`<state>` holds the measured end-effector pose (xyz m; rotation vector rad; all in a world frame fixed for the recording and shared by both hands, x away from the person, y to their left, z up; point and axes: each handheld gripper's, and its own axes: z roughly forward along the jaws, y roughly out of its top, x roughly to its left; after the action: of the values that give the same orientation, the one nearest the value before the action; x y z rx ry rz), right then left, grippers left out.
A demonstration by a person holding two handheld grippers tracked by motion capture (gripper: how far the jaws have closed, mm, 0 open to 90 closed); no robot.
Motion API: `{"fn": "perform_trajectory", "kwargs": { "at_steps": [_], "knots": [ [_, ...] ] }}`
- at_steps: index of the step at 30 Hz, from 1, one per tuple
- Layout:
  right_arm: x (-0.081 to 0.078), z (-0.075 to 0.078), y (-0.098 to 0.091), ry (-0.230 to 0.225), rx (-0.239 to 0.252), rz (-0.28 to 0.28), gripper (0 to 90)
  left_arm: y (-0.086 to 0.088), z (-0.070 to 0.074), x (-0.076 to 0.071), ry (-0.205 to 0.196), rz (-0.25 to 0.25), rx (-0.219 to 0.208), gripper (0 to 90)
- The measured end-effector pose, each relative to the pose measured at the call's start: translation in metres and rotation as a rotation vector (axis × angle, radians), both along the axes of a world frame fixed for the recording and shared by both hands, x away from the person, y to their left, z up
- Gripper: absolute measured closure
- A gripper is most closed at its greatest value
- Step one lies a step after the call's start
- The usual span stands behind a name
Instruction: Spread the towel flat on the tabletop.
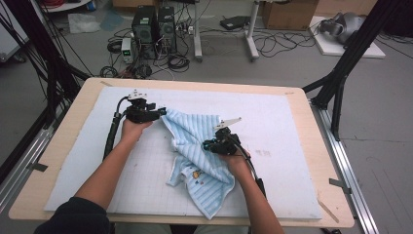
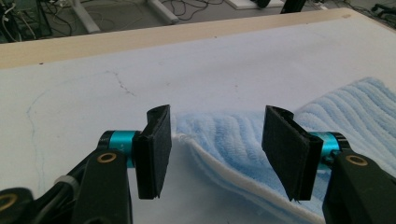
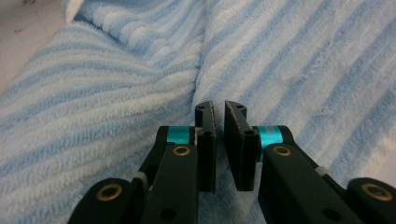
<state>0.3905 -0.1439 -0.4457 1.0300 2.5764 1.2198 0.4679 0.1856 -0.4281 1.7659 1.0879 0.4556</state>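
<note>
Striped blue towel (image 1: 197, 151) lies crumpled mid-mat (image 1: 292, 122). We see left gripper (image 2: 215, 149) spread wide at its corner, holding nothing; right gripper (image 3: 218, 135) nearly closed, gripping nothing visible.

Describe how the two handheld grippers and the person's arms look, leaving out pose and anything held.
Both the left gripper and the right gripper are black, each with two flat rectangular black pads on turquoise collars and brass-coloured pivot rivets. In the high view a grey three-cornered plate tops each, and a black cable trails back along each forearm. The forearms are bare; a dark sleeve covers the left upper arm.
</note>
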Motion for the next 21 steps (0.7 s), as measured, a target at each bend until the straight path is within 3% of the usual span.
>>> {"fn": "perform_trajectory", "kwargs": {
  "at_steps": [5,8,16,18,19,21],
  "knots": [
    [-0.009,0.004,0.001,0.024,-0.016,0.086,89.2,0.0,-0.002,-0.002,-0.005,0.001,-0.001,42.3],
    [-0.015,0.004,0.002,0.063,-0.013,0.138,89.4,0.004,-0.003,-0.004,-0.003,0.004,-0.005,41.9],
    [-0.041,0.004,-0.007,0.186,0.073,0.293,88.8,0.014,-0.004,-0.007,-0.003,0.018,-0.027,41.2],
    [-0.046,0.005,-0.008,0.222,0.085,0.322,78.0,0.013,-0.005,-0.01,-0.003,0.01,-0.028,40.9],
    [-0.047,0.007,-0.009,0.217,0.084,0.322,74.7,0.012,-0.006,-0.011,-0.006,0.004,-0.028,41.0],
    [-0.045,0.015,-0.017,0.181,0.136,0.294,72.0,0.011,-0.008,-0.013,0.003,-0.008,-0.022,40.9]
  ]
}}
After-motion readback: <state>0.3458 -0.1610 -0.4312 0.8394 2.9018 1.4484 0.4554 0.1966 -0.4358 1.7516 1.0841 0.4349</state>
